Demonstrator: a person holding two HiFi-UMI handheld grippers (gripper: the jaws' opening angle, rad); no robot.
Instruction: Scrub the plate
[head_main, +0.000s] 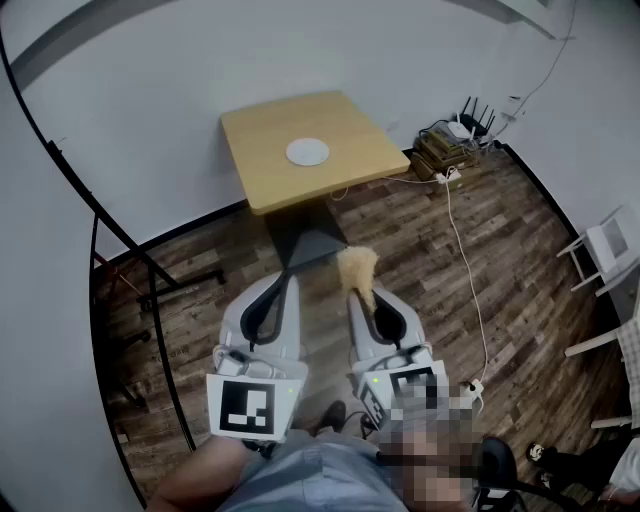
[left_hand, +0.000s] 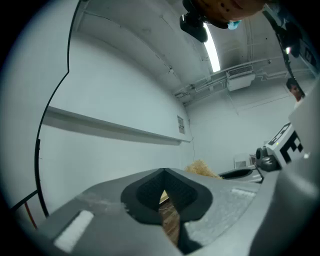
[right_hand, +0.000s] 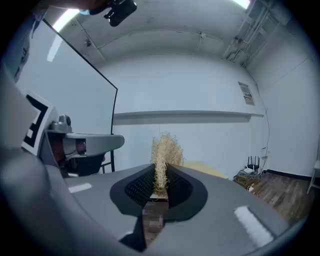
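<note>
Wood floor (head_main: 430, 260) leads to worktop (head_main: 255, 125) w/ plate (head_main: 307, 152) at its middle, well ahead of both tools: right tool (right_hand: 159, 182) pinches straw scrubber (right_hand: 164, 150), carried level ready for scrubbing, left tool (left_hand: 166, 192) pressed together on nothing, prob. free to steady plate.

Wood table (head_main: 355, 145) ctr; router (head_main: 476, 113) on boxes (head_main: 440, 152) rt; white cable (head_main: 462, 250) across floor (head_main: 400, 250).

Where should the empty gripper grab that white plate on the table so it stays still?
Probably by its rim. The plate lies flat on the wooden table, so only its thin edge gives jaws something to pinch. Come in low from the side nearest the person. The left gripper is shut and empty, so it must open first; the right gripper holds the scrubber.
</note>
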